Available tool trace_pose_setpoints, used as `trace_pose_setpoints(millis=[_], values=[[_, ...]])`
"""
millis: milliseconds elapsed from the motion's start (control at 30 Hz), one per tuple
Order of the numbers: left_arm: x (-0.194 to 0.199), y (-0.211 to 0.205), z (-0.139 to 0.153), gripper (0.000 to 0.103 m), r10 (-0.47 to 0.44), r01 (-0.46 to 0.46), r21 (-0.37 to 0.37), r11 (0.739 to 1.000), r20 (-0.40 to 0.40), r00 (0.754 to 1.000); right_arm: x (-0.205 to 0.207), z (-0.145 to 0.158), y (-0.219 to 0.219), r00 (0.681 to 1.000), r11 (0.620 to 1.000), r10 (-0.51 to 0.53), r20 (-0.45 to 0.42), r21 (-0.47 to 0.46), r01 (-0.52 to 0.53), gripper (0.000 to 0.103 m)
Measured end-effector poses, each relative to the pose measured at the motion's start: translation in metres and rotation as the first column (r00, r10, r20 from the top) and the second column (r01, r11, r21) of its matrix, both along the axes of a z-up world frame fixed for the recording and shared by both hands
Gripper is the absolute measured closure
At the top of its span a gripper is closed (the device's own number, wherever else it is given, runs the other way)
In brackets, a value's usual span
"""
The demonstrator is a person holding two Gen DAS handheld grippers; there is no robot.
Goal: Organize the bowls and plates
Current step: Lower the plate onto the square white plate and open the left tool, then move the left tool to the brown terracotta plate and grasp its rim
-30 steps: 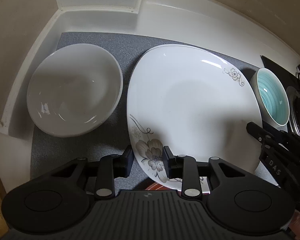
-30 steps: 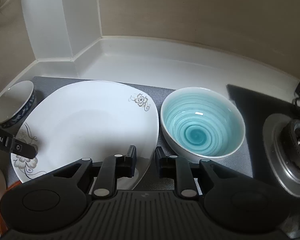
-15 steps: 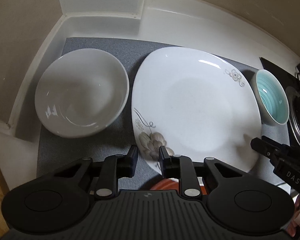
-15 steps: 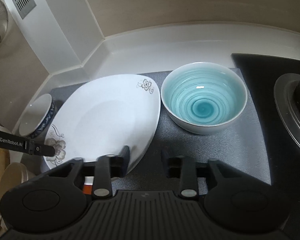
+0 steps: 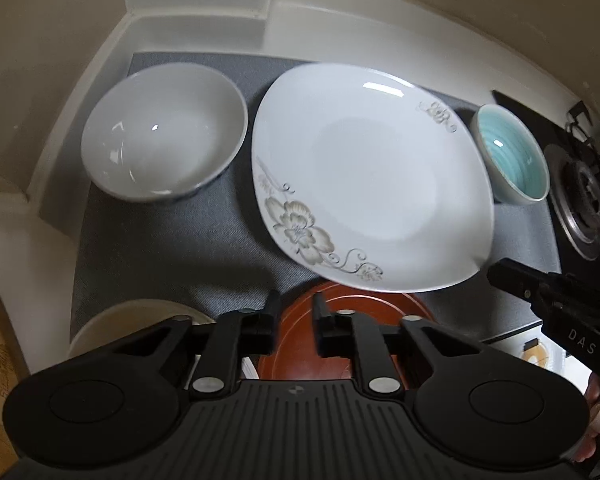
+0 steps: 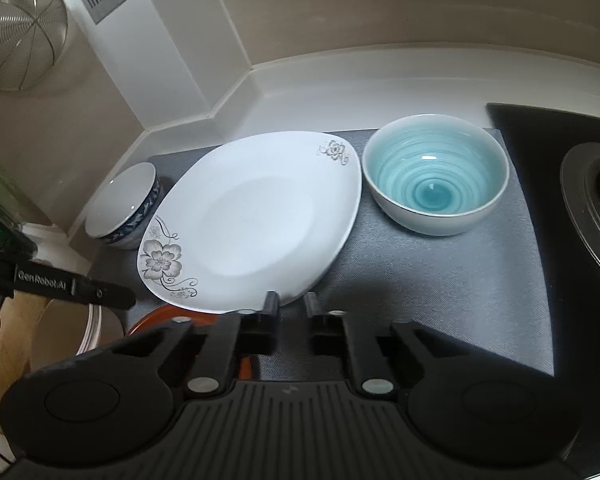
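Closest in, my left gripper (image 5: 294, 312) has its fingers parted with nothing between them, hanging over a round reddish-brown plate (image 5: 300, 344) that lies straight beneath the fingertips. A cream-coloured round dish (image 5: 132, 316) sits just left of that. My right gripper (image 6: 288, 308) is likewise spread and holding nothing, its left fingertip over the near corner of the big squarish white porcelain plate with grey flower prints (image 6: 256, 216).

That flowered plate seems to be the piece in hand, and its near edge overlaps the reddish-brown plate. To take it well, I judge I should slide one finger under the raised near rim and close on the rim only, lifting level, because a glazed rim will slip if pinched at an angle.

Ahead and left of my left fingers stands a white ceramic bowl with a blue-patterned outside (image 5: 164, 148), just beside the plate's left edge. Ahead and right of my right fingers stands a pale bowl with a turquoise spiral glaze inside (image 6: 436, 180), nearly touching the plate's far corner. So sideways room is tight.

The grey fabric mat (image 6: 440, 280) has open space in front of and to the right of my right fingers. Beyond are the white counter upstand (image 6: 380, 72) and, far right, the black gas hob (image 6: 580, 200), which I would keep away from.
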State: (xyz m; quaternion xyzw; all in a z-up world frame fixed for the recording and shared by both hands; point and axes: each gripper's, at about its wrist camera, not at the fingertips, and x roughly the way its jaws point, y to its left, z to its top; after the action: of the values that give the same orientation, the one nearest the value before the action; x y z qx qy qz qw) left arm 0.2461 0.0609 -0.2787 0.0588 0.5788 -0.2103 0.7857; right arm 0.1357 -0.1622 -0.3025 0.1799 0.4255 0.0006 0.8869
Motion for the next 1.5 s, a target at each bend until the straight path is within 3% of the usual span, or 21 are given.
trace_pose_setpoints(millis=[67,333,433,467,500,533,633,667,700,767,833,967,1133,1267,1400,1500], values=[[0.004,0.001,-0.004,0.092,0.019,-0.019,-0.004,1.0,-0.012,1.0,0.006,-0.003,0.001,1.0,1.0,0.002,-0.016,0.01,-0.002,0.102],[0.017,0.004,-0.009,0.092,0.061,-0.062,-0.028,0.998,-0.048,0.997,0.004,-0.008,0.001,0.999,0.999,-0.029,-0.033,0.025,0.03,0.102],[0.009,0.004,-0.005,0.092,0.037,-0.038,-0.026,0.999,-0.04,0.998,-0.005,-0.004,0.009,0.998,1.0,-0.005,-0.064,0.015,0.006,0.085],[0.005,0.005,-0.005,0.091,0.033,-0.034,-0.022,0.999,-0.038,0.999,-0.008,-0.006,0.014,0.996,1.0,0.02,-0.085,0.023,-0.019,0.056],[0.001,0.006,-0.006,0.091,0.035,-0.036,-0.017,0.999,-0.039,0.999,-0.012,-0.009,0.019,0.994,0.999,0.042,-0.1,0.028,-0.04,0.033],[-0.002,0.011,-0.006,0.091,0.04,-0.04,-0.017,0.999,-0.041,0.998,-0.017,-0.011,0.026,0.993,0.998,0.061,-0.102,0.033,-0.058,0.03],[-0.009,0.012,-0.012,0.091,0.044,-0.045,-0.013,0.999,-0.062,0.997,-0.024,-0.022,0.042,0.987,0.994,0.103,-0.123,0.044,-0.099,0.037],[-0.011,0.011,-0.013,0.09,0.041,-0.042,-0.014,0.999,-0.067,0.997,-0.025,-0.026,0.047,0.984,0.994,0.105,-0.145,0.033,-0.101,0.053],[-0.013,0.01,-0.014,0.09,0.037,-0.038,-0.011,0.999,-0.069,0.997,-0.025,-0.031,0.051,0.979,0.993,0.115,-0.167,0.029,-0.112,0.076],[-0.017,0.008,-0.013,0.09,0.029,-0.029,-0.005,1.0,-0.068,0.997,-0.029,-0.032,0.056,0.977,0.99,0.13,-0.167,-0.023,-0.136,0.089],[-0.02,0.006,-0.011,0.086,0.015,-0.015,-0.003,1.0,-0.065,0.998,-0.032,-0.031,0.058,0.975,0.983,0.146,-0.169,-0.083,-0.161,0.09],[-0.022,0.002,-0.01,0.068,0.001,-0.002,-0.021,1.0,-0.068,0.998,-0.039,-0.03,0.042,0.979,0.975,0.096,-0.181,-0.18,-0.129,0.093],[-0.035,-0.009,-0.012,0.052,-0.052,0.05,-0.029,0.998,-0.072,0.996,-0.059,-0.027,0.009,0.982,0.993,0.021,-0.189,-0.107,-0.042,0.092],[-0.047,-0.016,-0.016,0.027,-0.104,0.101,-0.048,0.994,-0.072,0.992,-0.071,-0.026,0.003,0.984,0.997,-0.012,-0.18,-0.074,-0.001,0.091],[-0.055,-0.017,-0.024,0.021,-0.111,0.101,-0.088,0.991,-0.108,0.988,-0.075,-0.027,0.003,0.981,0.998,-0.034,-0.193,-0.064,0.022,0.08],[-0.058,-0.02,-0.025,0.018,-0.123,0.114,-0.099,0.989,-0.09,0.988,-0.074,-0.027,0.006,0.98,0.996,-0.022,-0.198,-0.084,0.006,0.075]])
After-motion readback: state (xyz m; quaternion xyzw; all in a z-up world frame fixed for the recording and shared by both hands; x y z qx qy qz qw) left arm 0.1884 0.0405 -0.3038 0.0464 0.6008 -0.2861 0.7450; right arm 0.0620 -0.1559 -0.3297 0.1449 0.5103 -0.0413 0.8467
